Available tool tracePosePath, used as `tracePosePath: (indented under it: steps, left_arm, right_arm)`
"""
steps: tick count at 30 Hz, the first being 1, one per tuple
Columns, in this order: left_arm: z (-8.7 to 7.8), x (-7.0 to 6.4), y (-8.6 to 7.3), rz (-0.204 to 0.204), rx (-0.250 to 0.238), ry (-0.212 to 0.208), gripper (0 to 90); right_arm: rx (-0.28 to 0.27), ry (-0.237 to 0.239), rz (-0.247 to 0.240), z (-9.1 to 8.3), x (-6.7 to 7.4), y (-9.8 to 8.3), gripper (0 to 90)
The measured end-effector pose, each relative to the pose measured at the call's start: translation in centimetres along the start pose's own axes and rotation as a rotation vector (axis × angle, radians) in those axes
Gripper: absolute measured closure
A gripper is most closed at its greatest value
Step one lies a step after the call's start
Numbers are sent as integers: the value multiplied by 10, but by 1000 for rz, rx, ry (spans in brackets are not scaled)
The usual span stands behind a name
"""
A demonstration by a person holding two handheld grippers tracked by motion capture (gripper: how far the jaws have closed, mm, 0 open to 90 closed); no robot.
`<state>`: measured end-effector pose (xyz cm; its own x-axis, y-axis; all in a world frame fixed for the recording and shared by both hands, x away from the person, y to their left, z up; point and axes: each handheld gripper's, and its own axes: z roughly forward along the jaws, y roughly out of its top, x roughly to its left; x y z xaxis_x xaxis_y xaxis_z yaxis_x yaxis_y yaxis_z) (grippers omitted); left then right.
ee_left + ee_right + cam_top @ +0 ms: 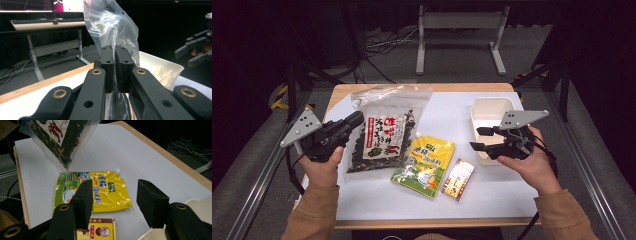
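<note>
Clear plastic forms the big snack bag [384,131] left of centre in the high view; it holds dark dried pieces behind a white label with red characters, and its upper part looks empty and crinkled. The left hand-held gripper [353,121] has its jaws pressed together on the bag's left edge, and in the left gripper view the film [113,30] rises between the two closed jaws. In the right gripper view the bag's lower corner [53,142] hangs tilted at the upper left, above the white surface [452,117]. A yellow-green spouted pouch [424,165] lies flat near the middle of the high view, with a small yellow and red packet [458,179] just beside it to the lower right. A cream tray [488,111] sits at the right; dividers show inside it [163,72], and its contents cannot be made out. The right hand-held gripper [479,138] hovers at the tray's near end, jaws spread apart and holding nothing.
</note>
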<state>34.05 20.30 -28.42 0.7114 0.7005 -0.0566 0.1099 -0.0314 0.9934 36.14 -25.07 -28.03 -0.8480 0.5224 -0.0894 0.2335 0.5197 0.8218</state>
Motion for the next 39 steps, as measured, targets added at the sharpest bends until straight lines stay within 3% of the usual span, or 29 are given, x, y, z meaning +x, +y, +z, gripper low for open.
tracePosePath:
  steps: [5, 12, 20, 24, 32, 39]
  left_arm:
    - [9, -9, -1, 4, 6, -33, 863]
    - [15, -19, -4, 14, 26, -61, 863]
    - [17, -24, -4, 16, 28, -72, 862]
    - [17, -27, -3, 16, 33, -85, 862]
    - [17, -31, -2, 13, 35, -101, 861]
    - [17, -34, -2, 21, 34, -108, 862]
  right_arm:
    - [-2, 24, -28, 2, 2, 17, 457]
    - [47, 55, -66, 7, 2, 42, 491]
    - [18, 39, -121, 6, 7, 67, 466]
    - [0, 26, -170, 9, 13, 78, 432]
    - [18, 12, -240, 20, 20, 93, 392]
    - [45, 17, -241, 31, 16, 102, 351]
